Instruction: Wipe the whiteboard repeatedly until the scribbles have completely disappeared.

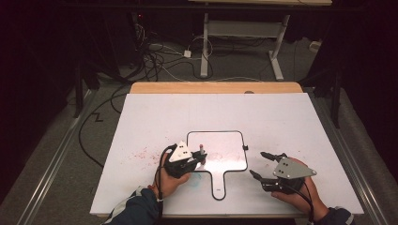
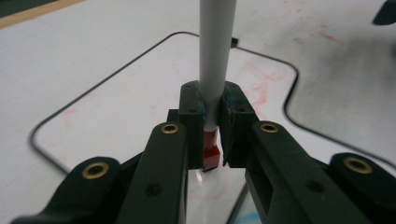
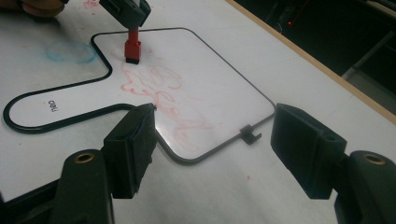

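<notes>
While resting low near the desk's front edge, left hand point(image 1: 171, 180) wrapped under the left gripper point(image 1: 201, 158), jaws clamped tight on the marker point(image 2: 214, 56). Right hand point(image 1: 300, 197) parked toward the front right corner, right gripper point(image 1: 258, 164) pointing left at the board's right edge, jaws spread wide with nothing between them, only bare desk point(image 1: 291, 117) below.

Marker standing close to upright, long axis vertical, grey barrel rising above the jaws, red end point(image 3: 132, 49) pointing down and just above or touching (cannot tell which) the small handled whiteboard point(image 1: 225, 140) at its left edge. Board lying flat, front of centre on the desk, handle toward the front edge, faint red scribbles point(image 3: 163, 93) across it. Plenty of bare desk behind the board and toward both back corners.
</notes>
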`<state>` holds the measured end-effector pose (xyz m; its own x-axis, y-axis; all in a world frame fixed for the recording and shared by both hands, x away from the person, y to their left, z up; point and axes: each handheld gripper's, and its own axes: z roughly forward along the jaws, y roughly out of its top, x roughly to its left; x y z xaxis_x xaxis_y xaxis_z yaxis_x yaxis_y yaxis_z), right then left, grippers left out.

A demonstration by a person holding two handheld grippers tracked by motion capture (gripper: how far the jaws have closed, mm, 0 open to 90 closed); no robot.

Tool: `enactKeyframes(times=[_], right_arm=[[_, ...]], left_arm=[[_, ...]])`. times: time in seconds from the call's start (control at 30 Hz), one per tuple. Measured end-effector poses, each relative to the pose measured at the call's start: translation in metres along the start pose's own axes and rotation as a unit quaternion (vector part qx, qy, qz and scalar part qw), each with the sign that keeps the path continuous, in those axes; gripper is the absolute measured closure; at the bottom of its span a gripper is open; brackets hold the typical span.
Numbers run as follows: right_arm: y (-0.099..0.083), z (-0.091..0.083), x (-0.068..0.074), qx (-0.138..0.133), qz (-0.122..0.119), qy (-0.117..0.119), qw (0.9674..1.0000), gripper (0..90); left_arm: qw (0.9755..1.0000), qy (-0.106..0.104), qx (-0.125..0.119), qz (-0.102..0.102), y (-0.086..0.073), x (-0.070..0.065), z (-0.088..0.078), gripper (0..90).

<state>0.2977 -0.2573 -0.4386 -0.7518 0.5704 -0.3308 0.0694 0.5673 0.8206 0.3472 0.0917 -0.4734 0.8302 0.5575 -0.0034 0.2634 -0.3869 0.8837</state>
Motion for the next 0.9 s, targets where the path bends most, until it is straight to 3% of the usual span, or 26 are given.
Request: enactKeyframes(times=[0.1, 0.27, 0.4, 0.7, 0.9], right_arm=[[0.0, 0.0, 0.0, 0.001, -0.003, 0.0, 1.0, 31.6], [0.001, 0.0, 0.001, 0.003, -0.009, 0.0, 1.0, 31.6], [0.001, 0.001, 0.003, 0.007, -0.014, 0.003, 0.9999, 31.6], [0.001, 0.001, 0.004, 0.009, -0.019, 0.003, 0.9998, 31.7], [0.002, 0.0, 0.004, 0.007, -0.018, 0.003, 0.9998, 31.7]], left_arm=[[0.9996, 0.021, 0.001, -0.017, -0.006, 0.014, -0.01, 79.1], [0.9995, 0.023, 0.003, -0.022, -0.009, 0.017, -0.016, 79.1], [0.9999, 0.007, 0.009, -0.008, -0.007, 0.006, -0.015, 79.1], [0.9998, 0.004, 0.014, -0.012, -0.005, 0.004, -0.015, 79.3], [0.9996, -0.025, 0.008, -0.013, 0.001, -0.004, -0.001, 79.3]])
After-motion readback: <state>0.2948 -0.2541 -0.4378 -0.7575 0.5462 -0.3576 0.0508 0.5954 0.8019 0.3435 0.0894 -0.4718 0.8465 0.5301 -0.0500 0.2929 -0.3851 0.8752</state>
